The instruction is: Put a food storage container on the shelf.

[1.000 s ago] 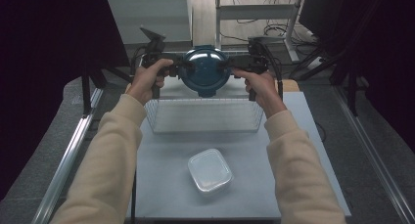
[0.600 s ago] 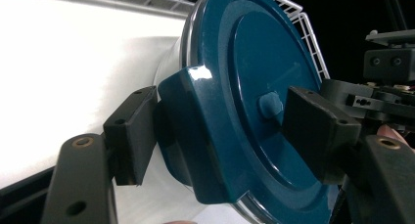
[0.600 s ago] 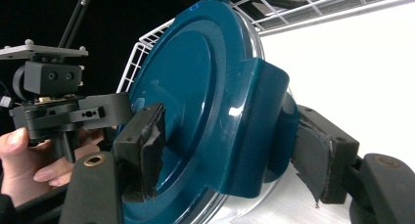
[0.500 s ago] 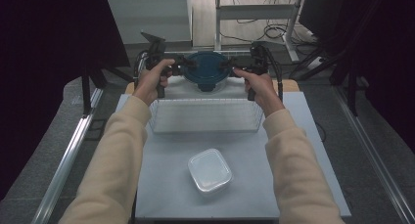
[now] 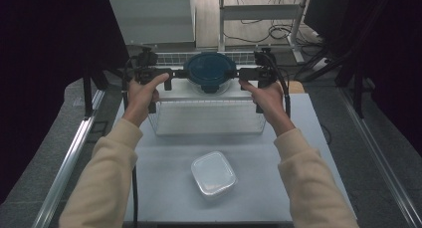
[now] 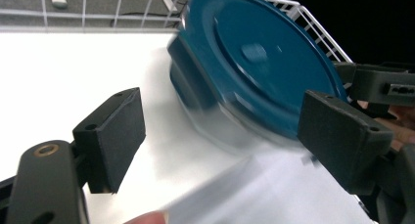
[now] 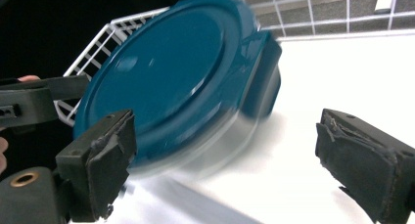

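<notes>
Fingers of left gripper (image 6: 215,150) and right gripper (image 7: 230,170) just spread apart, off the round clear container with dark-blue lid (image 5: 210,71); now dropped inside the white wire basket (image 5: 206,117) at the desk's (image 5: 164,188) far end. Placement seemingly done.

A dark teal lid (image 5: 210,68) tops the clear round container; white wire basket (image 5: 206,116), black grippers, cream sleeves (image 5: 107,168), and a frosted clear square box (image 5: 213,174).
</notes>
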